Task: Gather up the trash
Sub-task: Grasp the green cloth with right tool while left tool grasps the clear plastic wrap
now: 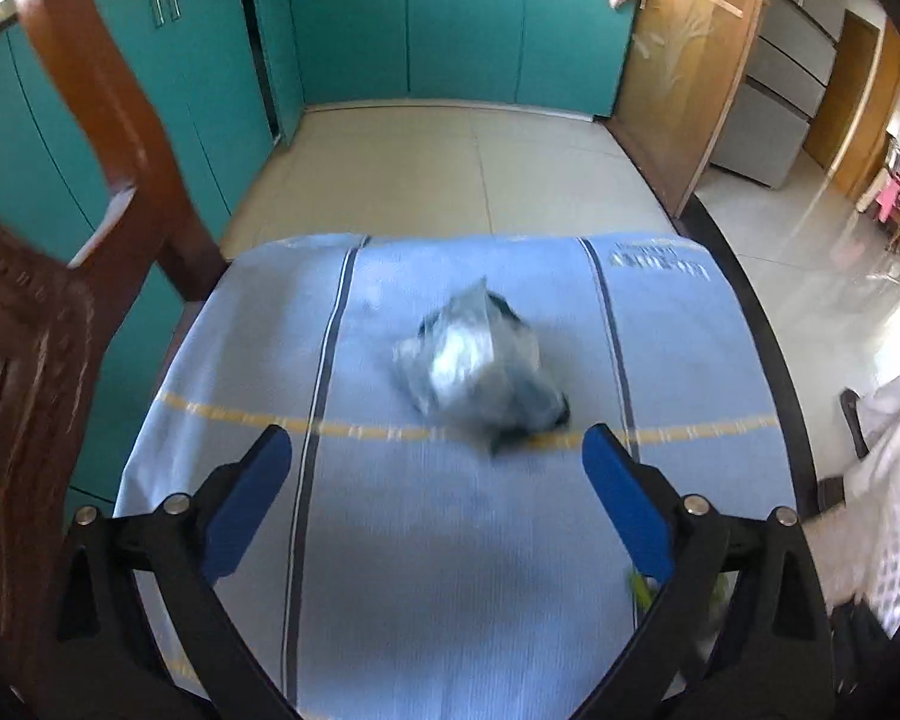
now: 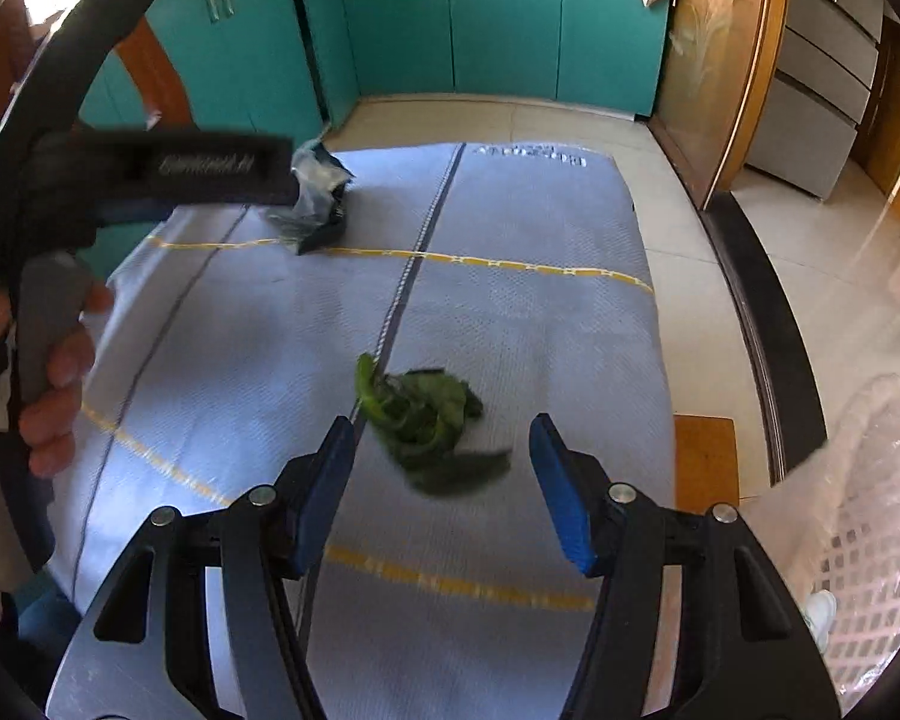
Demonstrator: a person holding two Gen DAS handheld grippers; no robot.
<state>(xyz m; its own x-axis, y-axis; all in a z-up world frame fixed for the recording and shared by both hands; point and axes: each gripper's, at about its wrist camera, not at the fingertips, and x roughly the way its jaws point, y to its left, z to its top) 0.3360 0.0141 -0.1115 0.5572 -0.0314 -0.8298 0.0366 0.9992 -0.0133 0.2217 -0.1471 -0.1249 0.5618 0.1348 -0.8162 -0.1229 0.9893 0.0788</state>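
Observation:
A crumpled clear plastic bag with dark contents (image 1: 480,369) lies on the light blue cloth (image 1: 390,570) that covers the table. My left gripper (image 1: 435,450) is open, just short of the bag and above the cloth. The bag also shows far left in the right wrist view (image 2: 318,198), partly behind the left gripper's body (image 2: 210,168). A bunch of green leafy scraps (image 2: 426,420) lies on the cloth (image 2: 510,330). My right gripper (image 2: 441,438) is open with the scraps between and just ahead of its fingertips.
A brown wooden chair (image 1: 60,240) stands at the table's left. A white lattice basket lined with clear plastic (image 2: 870,540) stands at the right. Teal cabinets (image 1: 450,18) line the far wall across a tiled floor. The table's dark edge (image 2: 768,324) runs along the right.

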